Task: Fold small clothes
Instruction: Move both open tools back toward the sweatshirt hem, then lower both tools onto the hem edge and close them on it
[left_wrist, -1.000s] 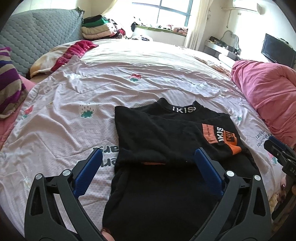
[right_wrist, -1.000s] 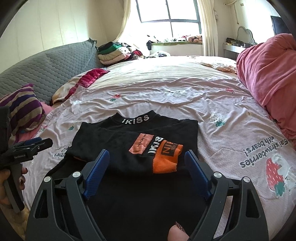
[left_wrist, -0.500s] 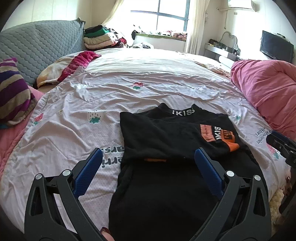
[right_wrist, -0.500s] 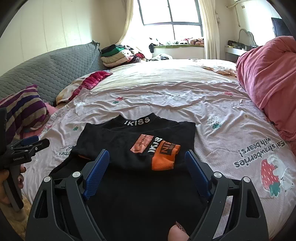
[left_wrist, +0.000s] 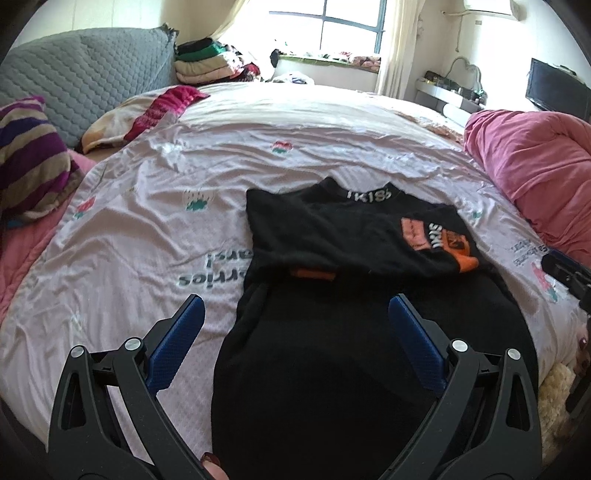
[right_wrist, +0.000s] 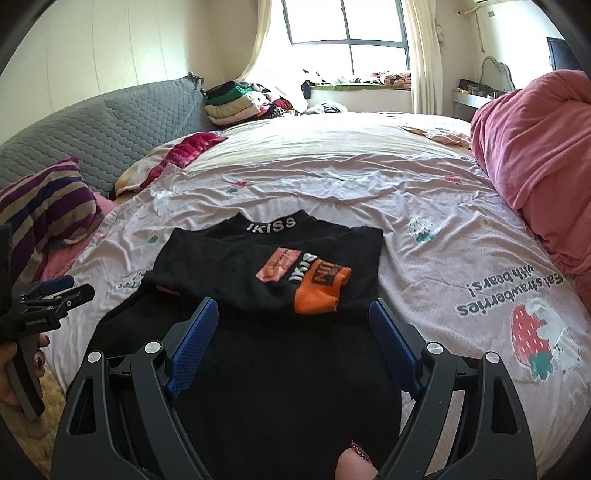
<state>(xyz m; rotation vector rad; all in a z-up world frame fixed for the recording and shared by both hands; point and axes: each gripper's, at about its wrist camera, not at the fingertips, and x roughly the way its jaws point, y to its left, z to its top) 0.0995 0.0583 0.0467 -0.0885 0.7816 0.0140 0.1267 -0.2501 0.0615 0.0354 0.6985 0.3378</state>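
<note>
A black top (left_wrist: 332, 236) (right_wrist: 258, 266) with an "IKISS" collar and orange sleeve cuffs lies on the pink strawberry bedspread (left_wrist: 147, 229) (right_wrist: 461, 258). Both sleeves are folded across its chest. Its lower half hangs toward the near bed edge. My left gripper (left_wrist: 295, 314) is open and empty, held above the top's lower left part; it also shows at the left edge of the right wrist view (right_wrist: 55, 291). My right gripper (right_wrist: 293, 317) is open and empty above the top's lower middle; it shows at the right edge of the left wrist view (left_wrist: 565, 273).
A pink quilt (left_wrist: 535, 158) (right_wrist: 535, 147) is heaped on the right. A striped pillow (left_wrist: 29, 158) and grey headboard (right_wrist: 110, 125) are on the left. Folded clothes (right_wrist: 236, 99) are stacked at the back by the window.
Both grippers have drawn back and risen a little from the top, which now looks smaller and farther. The top has not moved. Both stay open.
</note>
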